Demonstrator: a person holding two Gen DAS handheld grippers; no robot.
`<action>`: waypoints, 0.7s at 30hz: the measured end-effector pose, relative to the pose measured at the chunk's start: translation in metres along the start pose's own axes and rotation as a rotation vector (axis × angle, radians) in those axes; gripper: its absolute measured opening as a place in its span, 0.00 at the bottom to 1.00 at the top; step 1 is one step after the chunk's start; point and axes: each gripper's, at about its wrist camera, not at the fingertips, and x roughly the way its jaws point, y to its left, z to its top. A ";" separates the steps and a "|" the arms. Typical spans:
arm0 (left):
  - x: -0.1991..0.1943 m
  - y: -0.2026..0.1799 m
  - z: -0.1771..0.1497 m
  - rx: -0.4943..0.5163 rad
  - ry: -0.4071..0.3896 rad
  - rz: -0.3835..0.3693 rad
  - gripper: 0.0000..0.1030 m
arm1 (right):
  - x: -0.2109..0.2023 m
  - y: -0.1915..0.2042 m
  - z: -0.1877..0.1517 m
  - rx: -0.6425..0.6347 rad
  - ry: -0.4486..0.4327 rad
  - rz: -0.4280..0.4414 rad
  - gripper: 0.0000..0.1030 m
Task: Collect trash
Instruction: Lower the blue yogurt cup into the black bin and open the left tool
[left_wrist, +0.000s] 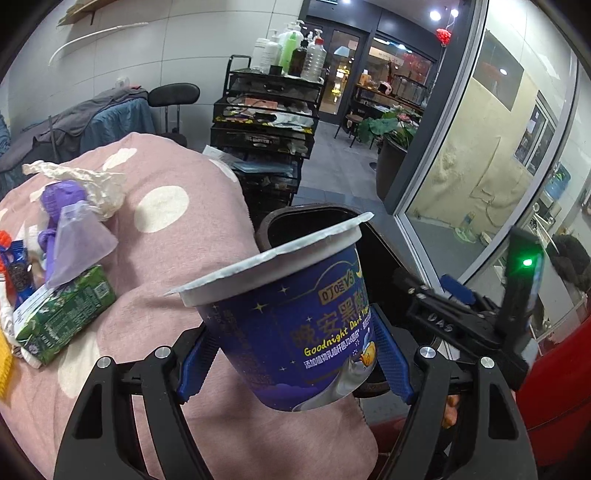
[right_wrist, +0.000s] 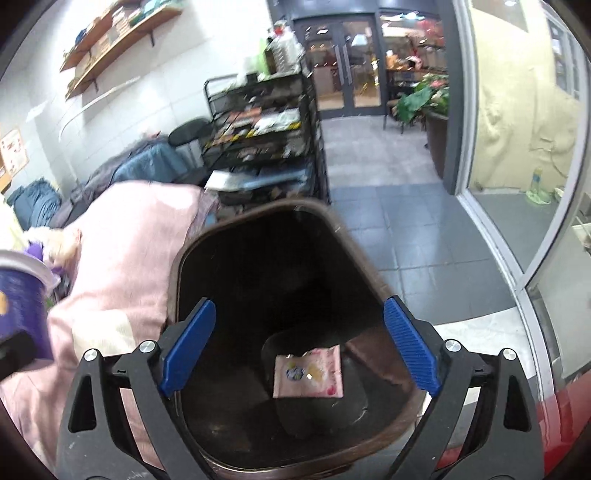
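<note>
While left fingers (left_wrist: 291, 354) clamp yogurt cup (left_wrist: 295, 314), only right view shows, seemingly, a packet (right_wrist: 308, 373).

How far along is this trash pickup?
Partly done, it seems. A pink packet already lies in the brown bin, with the right gripper open and empty above it. The left gripper holds a purple yogurt cup near the bin. Left on the pink blanket: a green carton, purple wrappers and crumpled paper.

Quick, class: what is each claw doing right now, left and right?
Left claw: closed on the purple yogurt cup.
Right claw: open and empty, above the brown trash bin with a pink packet inside.
</note>
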 end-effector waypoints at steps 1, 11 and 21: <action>0.003 -0.003 0.002 0.004 0.005 -0.002 0.73 | -0.004 -0.004 0.002 0.008 -0.011 -0.008 0.90; 0.039 -0.030 0.024 0.073 0.057 0.013 0.74 | -0.020 -0.043 0.021 0.082 -0.065 -0.075 0.92; 0.085 -0.053 0.033 0.119 0.151 0.048 0.74 | -0.032 -0.074 0.032 0.141 -0.103 -0.115 0.93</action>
